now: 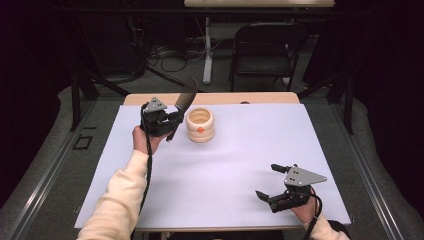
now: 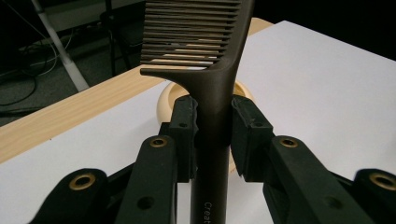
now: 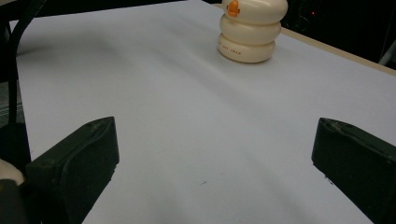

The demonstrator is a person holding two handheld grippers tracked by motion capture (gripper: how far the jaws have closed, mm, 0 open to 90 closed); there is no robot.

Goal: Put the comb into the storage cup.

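A dark brown comb [image 2: 212, 88] stands gripped by its handle between the pads of my left gripper [image 2: 212, 135], teeth end up. In the high view the comb [image 1: 186, 99] rises from the left gripper [image 1: 172, 120] just left of a cream ribbed cup [image 1: 200, 125] with an orange dot. The cup's rim [image 2: 164, 95] peeks out behind the comb in the left gripper view. My right gripper [image 1: 270, 181] hovers near the table's front right, jaws wide apart and holding nothing. The cup [image 3: 252, 30] stands far ahead in the right gripper view.
A white sheet [image 1: 240, 150] covers the wooden table [image 1: 220, 98]. A dark folding chair [image 1: 265, 47] and a white table leg [image 1: 207, 50] stand beyond the far edge, with cables on the floor.
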